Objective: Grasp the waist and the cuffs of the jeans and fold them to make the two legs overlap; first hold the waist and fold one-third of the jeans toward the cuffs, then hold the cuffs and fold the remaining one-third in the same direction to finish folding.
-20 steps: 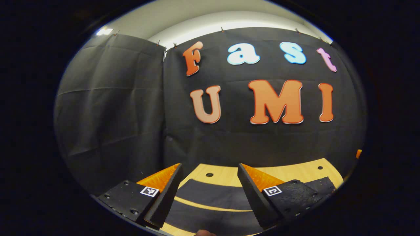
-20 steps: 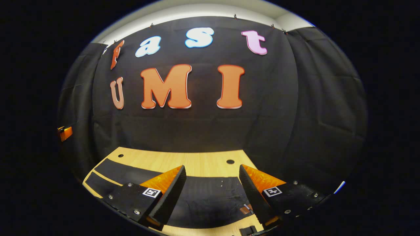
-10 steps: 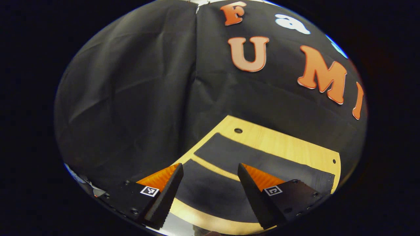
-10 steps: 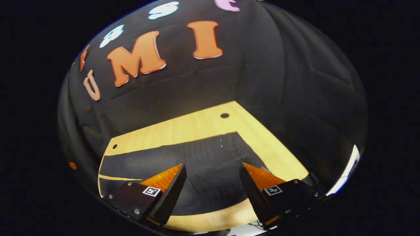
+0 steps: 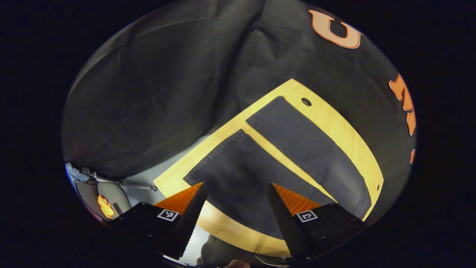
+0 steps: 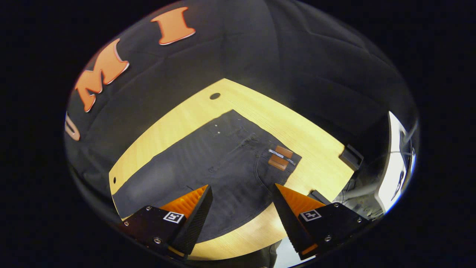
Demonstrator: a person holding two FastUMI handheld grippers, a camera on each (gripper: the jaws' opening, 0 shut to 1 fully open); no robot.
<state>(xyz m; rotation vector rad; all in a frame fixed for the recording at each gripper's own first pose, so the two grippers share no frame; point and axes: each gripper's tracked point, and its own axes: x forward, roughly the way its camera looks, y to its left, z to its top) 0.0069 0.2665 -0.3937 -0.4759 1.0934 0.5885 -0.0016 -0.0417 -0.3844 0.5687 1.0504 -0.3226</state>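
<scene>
Jeans [image 6: 219, 163] lie flat and unfolded on the wooden table [image 6: 297, 130], spread along its length. Waist end sits toward the table's right end, brown patch [image 6: 280, 157] on the waistband showing in the right gripper view. In the left gripper view the two legs [image 5: 260, 163] run side by side toward the table's left end, a strip of bare wood between them; cuffs [image 5: 219, 149] close to that end edge.

Left gripper [image 5: 234, 219]: fingers spread wide, nothing between them, poised over the near leg, not touching cloth.

Right gripper [image 6: 241, 219]: fingers spread wide, empty, above the hip area near the table's front edge.

Judgement: nothing of the task is done. Legs not yet overlapped; both third-folds still to do. Next would be gripping waist and cuffs.
</scene>
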